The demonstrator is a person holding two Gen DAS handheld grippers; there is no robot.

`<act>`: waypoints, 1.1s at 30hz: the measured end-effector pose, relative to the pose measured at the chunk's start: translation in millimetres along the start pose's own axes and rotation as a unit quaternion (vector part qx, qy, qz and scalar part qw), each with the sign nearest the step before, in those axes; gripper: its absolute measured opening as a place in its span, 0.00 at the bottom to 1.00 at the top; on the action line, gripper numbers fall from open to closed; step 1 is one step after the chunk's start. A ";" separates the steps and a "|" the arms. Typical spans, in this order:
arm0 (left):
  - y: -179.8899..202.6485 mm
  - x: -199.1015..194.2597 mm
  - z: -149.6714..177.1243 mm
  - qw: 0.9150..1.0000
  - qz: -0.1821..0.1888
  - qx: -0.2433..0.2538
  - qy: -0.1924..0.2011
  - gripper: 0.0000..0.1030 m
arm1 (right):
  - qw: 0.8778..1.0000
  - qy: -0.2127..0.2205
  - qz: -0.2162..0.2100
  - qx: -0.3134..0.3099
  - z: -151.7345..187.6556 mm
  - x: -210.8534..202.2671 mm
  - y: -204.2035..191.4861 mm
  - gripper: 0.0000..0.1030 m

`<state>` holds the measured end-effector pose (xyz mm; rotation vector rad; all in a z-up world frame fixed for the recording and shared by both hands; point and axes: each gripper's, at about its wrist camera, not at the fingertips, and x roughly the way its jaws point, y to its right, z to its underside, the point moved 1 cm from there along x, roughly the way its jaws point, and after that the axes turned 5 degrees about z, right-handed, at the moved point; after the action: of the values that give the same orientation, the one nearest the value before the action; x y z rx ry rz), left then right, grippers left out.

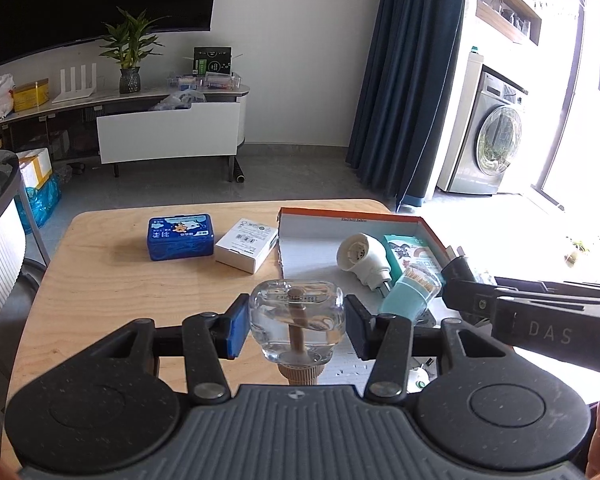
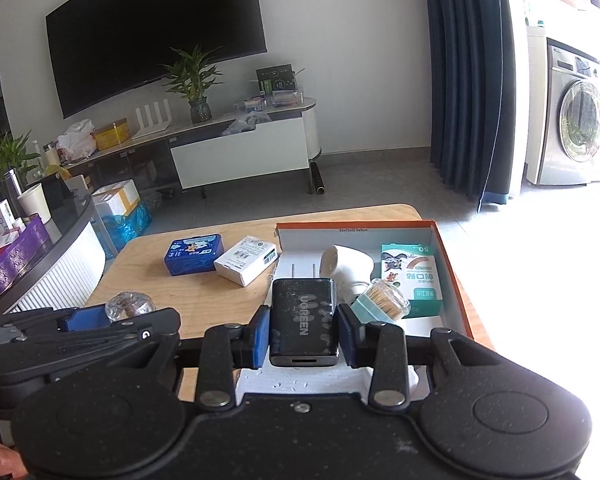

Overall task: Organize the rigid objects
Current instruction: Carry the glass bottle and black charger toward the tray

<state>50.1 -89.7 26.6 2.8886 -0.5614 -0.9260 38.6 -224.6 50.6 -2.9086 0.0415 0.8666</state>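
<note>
My left gripper is shut on a clear glass bottle with a wick and a beige cap, held over the wooden table's near edge. My right gripper is shut on a black charger plug above the near part of the orange-rimmed box. That box holds a white plug-in device, a teal toothpick jar lying on its side and a green plaster pack. A blue tin and a white carton lie on the table left of the box.
The wooden table has bare surface at the left and front. A round side counter with clutter stands to the left. Beyond are a TV cabinet, blue curtains and a washing machine.
</note>
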 end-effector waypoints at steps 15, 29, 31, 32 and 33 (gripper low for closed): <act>26.5 16.7 -2.9 0.999 0.034 0.021 -0.009 0.48 | 0.999 0.002 0.035 0.024 1.9 -5.4 35.7 0.42; 30.1 32.6 -14.2 0.999 0.034 0.025 -0.012 0.48 | 0.999 0.004 0.034 0.032 -7.3 7.6 44.2 0.42; 31.0 35.2 -16.9 0.999 0.034 0.028 -0.011 0.48 | 0.999 0.004 0.034 0.033 -8.6 9.0 45.1 0.42; 31.2 36.4 -18.2 0.999 0.034 0.029 -0.011 0.48 | 0.999 0.005 0.034 0.033 -9.5 10.0 45.5 0.42; 31.6 37.9 -19.8 0.999 0.034 0.030 -0.011 0.48 | 0.999 0.005 0.034 0.034 -11.3 11.2 46.1 0.42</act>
<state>79.7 -133.8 27.1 2.8948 -0.6958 -0.9482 51.5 -271.5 49.6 -2.8626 0.1688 0.8433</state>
